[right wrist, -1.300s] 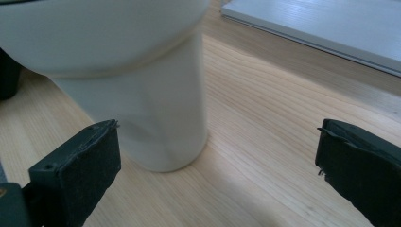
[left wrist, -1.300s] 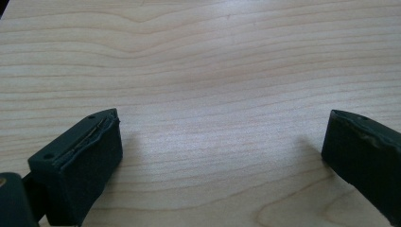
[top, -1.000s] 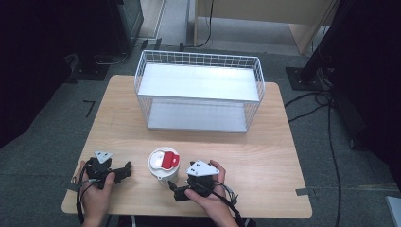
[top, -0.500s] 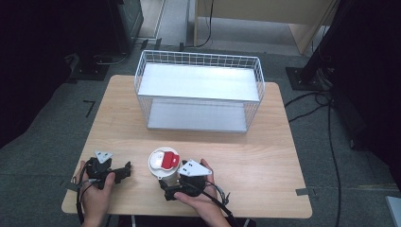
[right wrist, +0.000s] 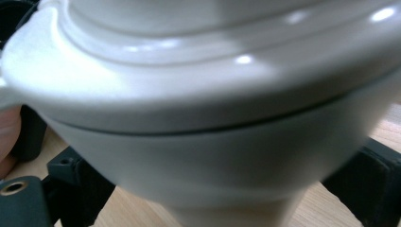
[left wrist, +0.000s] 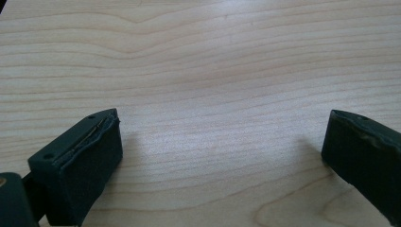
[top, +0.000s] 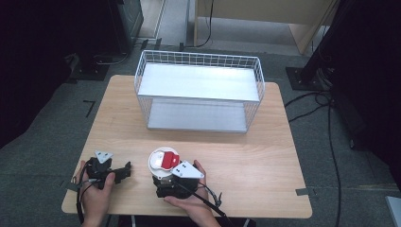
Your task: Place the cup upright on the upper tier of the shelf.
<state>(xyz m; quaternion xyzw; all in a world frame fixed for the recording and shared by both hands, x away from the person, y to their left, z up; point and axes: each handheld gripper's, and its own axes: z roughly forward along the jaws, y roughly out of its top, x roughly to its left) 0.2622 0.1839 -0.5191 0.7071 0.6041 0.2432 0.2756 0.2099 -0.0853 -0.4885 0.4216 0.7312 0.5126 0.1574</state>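
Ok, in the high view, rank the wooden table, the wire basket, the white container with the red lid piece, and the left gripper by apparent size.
1. Wooden table, largest.
2. Wire basket.
3 and 4. White container and left gripper look too close in size to rank; the right gripper also hides part of the container.

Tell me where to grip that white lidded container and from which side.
Grip the white container around its lower body, just under the overhanging lid rim, coming in level from the person's side. The body tapers downward there, so the rim should stop it slipping. The right gripper already straddles it, one jaw on each side.
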